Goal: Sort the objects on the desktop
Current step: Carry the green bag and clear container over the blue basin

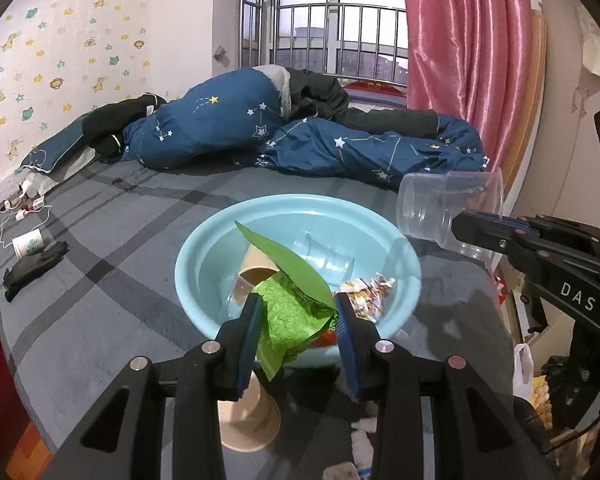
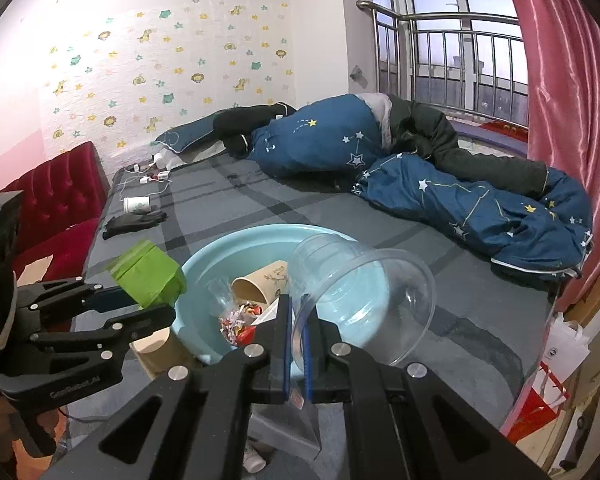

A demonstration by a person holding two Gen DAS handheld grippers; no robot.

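Observation:
A light blue basin (image 1: 396, 256) (image 2: 204, 264) sits on the grey checked bed. It holds a brown paper cup (image 1: 256, 270) (image 2: 260, 284), a clear plastic cup (image 1: 328, 258) and crumpled candy wrappers (image 1: 370, 294) (image 2: 238, 322). My left gripper (image 1: 298, 316) (image 2: 140, 300) is shut on a green crinkled bag (image 1: 290, 300) (image 2: 150, 274) at the basin's near rim. My right gripper (image 2: 296, 320) (image 1: 460, 222) is shut on the rim of a large clear plastic cup (image 2: 364, 292) (image 1: 446, 208), held tilted above the basin's right side.
Another paper cup (image 1: 252, 420) (image 2: 162, 350) lies under my left gripper by the basin. A white paper cup (image 1: 28, 242) (image 2: 137, 204) and a black glove (image 1: 34, 270) (image 2: 134, 222) lie at the bed's left edge. A blue quilt (image 1: 300, 136) fills the far side.

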